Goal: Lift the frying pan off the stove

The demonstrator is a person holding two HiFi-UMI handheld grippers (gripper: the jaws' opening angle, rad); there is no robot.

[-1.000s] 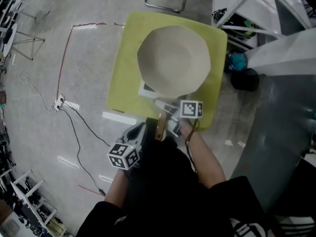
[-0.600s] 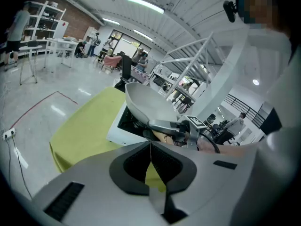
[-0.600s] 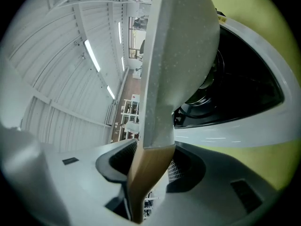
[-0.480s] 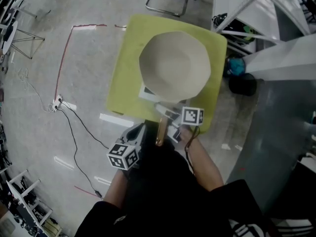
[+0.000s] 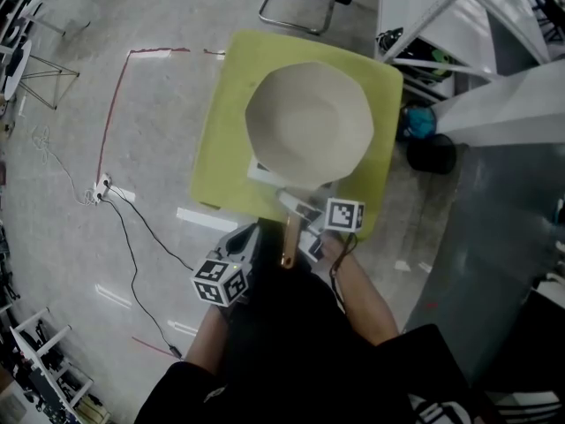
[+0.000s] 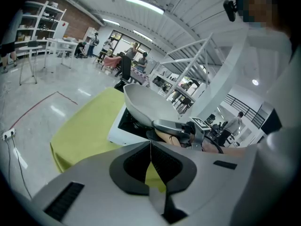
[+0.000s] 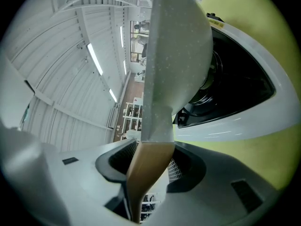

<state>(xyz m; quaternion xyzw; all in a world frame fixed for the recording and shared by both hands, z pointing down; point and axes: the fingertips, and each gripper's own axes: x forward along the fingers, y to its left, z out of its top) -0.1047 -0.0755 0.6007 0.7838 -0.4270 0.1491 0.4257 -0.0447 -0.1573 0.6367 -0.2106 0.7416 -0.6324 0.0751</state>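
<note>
Gripping the wooden handle [image 7: 146, 173] of the frying pan [image 5: 309, 117] with the right gripper [image 5: 298, 219], forearm stretched forward, tool almost level and rolled sideways, fingers clamped on the handle though just eased a little wider. Pan tipped on edge over the white stove [image 5: 261, 170] on the yellow-green table [image 5: 216, 140] — touching the black burner top or not, cannot tell. Left gripper [image 5: 247, 237] just beside the handle, angled downward, fingers pressed together on nothing.
</note>
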